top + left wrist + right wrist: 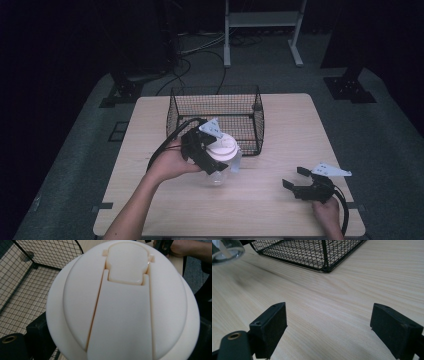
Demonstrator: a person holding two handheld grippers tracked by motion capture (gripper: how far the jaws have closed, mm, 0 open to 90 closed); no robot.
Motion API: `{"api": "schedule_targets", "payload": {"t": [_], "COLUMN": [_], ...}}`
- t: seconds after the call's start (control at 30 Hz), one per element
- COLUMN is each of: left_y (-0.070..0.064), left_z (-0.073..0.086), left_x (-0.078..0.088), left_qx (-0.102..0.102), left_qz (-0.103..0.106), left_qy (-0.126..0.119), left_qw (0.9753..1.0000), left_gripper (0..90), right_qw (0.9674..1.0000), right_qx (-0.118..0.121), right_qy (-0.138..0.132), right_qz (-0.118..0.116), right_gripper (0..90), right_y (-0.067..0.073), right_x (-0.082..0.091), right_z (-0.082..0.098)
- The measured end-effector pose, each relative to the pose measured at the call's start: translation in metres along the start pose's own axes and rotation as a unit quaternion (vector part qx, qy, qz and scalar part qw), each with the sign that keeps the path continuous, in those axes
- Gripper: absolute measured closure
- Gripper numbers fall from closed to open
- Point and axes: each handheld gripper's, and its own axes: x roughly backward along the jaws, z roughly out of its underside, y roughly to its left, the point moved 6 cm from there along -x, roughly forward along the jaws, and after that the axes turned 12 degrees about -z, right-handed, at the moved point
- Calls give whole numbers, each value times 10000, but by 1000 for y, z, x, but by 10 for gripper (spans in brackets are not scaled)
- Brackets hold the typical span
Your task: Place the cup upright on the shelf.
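Observation:
A clear plastic cup (216, 175) with a white domed lid (222, 146) hangs tilted just above the table, in front of the black wire basket (260, 125). My left gripper (212, 156) is shut on the cup at its lid. In the left gripper view the lid (125, 302) sits close between the two jaws. The cup's clear bottom (224, 250) shows at the top left of the right gripper view, with its shadow on the wood below. My right gripper (295, 177) rests open near the table's right front, jaws (337, 327) wide apart with nothing between them.
The wire basket (312, 252) stands at the middle back of the light wooden table (280, 210); nothing shows inside it (25, 277). Dark floor, cables and stand legs (260, 30) lie beyond the far edge. Bare wood lies between the two grippers.

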Motion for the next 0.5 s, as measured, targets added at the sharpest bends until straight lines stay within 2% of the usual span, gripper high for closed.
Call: {"api": "schedule_targets", "payload": {"t": [0.27, 0.5], "left_y": [7, 17], "left_z": [-17, -23], "left_x": [17, 23], "left_qx": [-107, 4], "left_qz": [-52, -24], "left_qy": [11, -13], "left_qw": [9999, 10000], "left_gripper": [58, 58], "right_qw": [10000, 10000], "right_qx": [40, 23], "right_qy": [-27, -24], "right_qz": [22, 20], "right_gripper": [129, 129], "right_y": [-1, -1], "right_x": [0, 0], "right_z": [0, 0]}}
